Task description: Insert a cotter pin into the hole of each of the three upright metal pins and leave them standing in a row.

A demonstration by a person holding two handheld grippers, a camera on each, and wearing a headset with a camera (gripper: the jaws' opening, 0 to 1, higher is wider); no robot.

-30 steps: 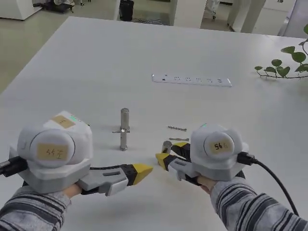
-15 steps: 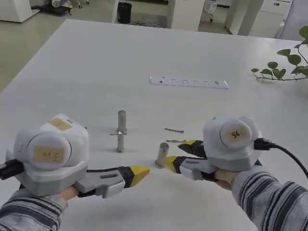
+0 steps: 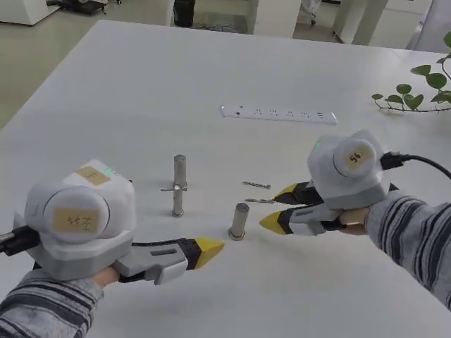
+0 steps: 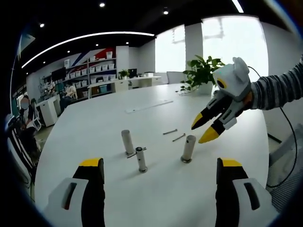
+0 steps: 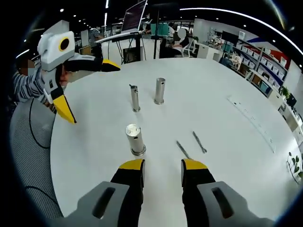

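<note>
Three metal pins stand upright on the white table (image 3: 106,91). The far pin (image 3: 180,167) and the near pin (image 3: 177,203) line up at the left; a cotter pin (image 3: 172,188) sits crosswise near the near pin's top. A third pin (image 3: 239,220) stands alone to the right, also seen as the closest pin (image 5: 135,138). Two loose cotter pins (image 3: 257,185) (image 3: 260,201) lie flat behind it. My right gripper (image 3: 280,208) is open, just right of the third pin and apart from it. My left gripper (image 3: 204,250) is open at the front left with nothing between its fingers.
A white power strip (image 3: 278,114) lies across the table further back. A leafy plant (image 3: 416,98) trails in at the far right edge. Bare tabletop stretches in front of the pins and to the left.
My right gripper has let go of the third pin and drawn back to the right. That pin now stands on its own. The left gripper has barely moved.
</note>
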